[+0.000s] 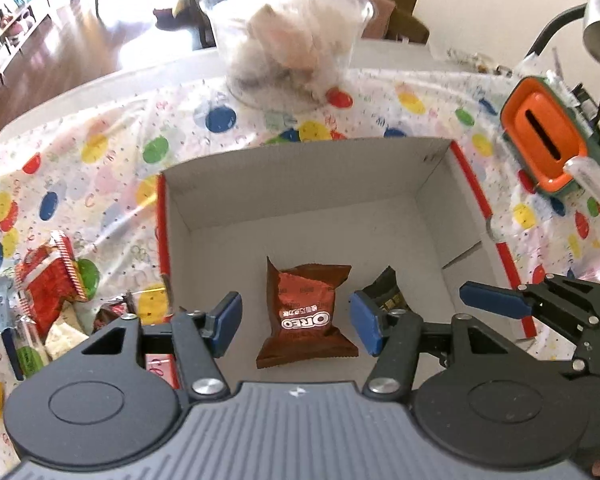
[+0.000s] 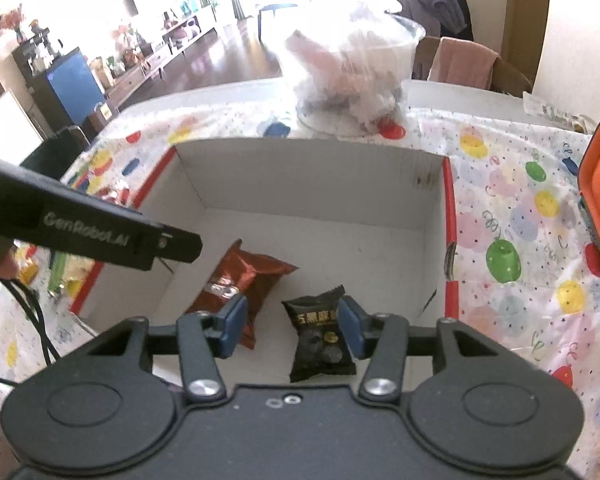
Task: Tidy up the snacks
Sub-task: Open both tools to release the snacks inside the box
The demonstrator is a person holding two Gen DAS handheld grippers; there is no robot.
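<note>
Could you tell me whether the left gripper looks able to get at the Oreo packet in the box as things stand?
Probably yes: the left gripper is open above the Oreo packet, which lies flat in the open-topped box with nothing covering it.

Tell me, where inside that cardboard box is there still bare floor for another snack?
The cardboard box has bare floor along its far wall, behind the Oreo packet and the black sesame snack packet, and in the right-hand part toward the red-edged wall. The near middle is taken by those two packets. Left of the box, the loose snack pile crowds the tablecloth.
</note>
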